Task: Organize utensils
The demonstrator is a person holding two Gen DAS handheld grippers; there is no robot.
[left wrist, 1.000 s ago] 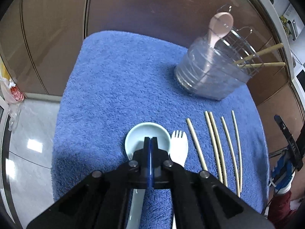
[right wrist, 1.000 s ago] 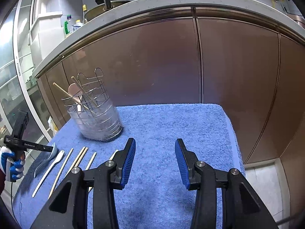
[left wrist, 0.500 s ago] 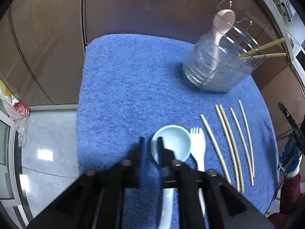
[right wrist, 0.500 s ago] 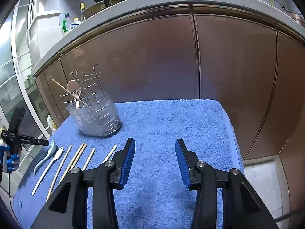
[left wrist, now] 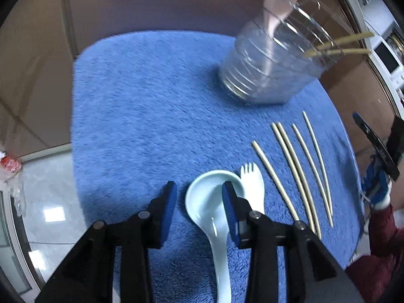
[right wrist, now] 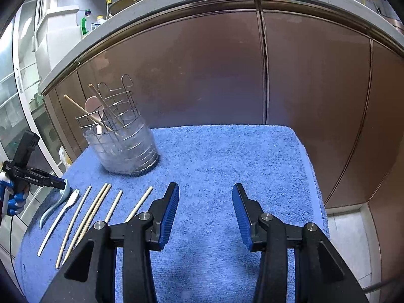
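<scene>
A pale blue ceramic spoon (left wrist: 209, 202) lies on the blue towel (left wrist: 141, 116), bowl away from me. My left gripper (left wrist: 199, 207) is open above it, its right finger over the spoon's bowl. A white spork (left wrist: 253, 184) lies right of the spoon, then several chopsticks (left wrist: 295, 166). The clear holder with wire rack (left wrist: 272, 68) holds a pink spoon (left wrist: 276, 0) and two chopsticks. My right gripper (right wrist: 205, 212) is open and empty over the towel (right wrist: 227, 156); the holder (right wrist: 121, 141), the chopsticks (right wrist: 96, 209), the spork (right wrist: 60, 217) and the left gripper (right wrist: 54, 184) show at its left.
Brown cabinet doors (right wrist: 227, 70) stand close behind the towel, under a countertop (right wrist: 176, 2). The towel's left edge drops to a tiled floor (left wrist: 48, 184). A red-and-white packet (left wrist: 10, 164) lies at the far left.
My left gripper has opened from shut and pulled back a little over the pale blue spoon. My right gripper has stayed open and shifted slightly.
</scene>
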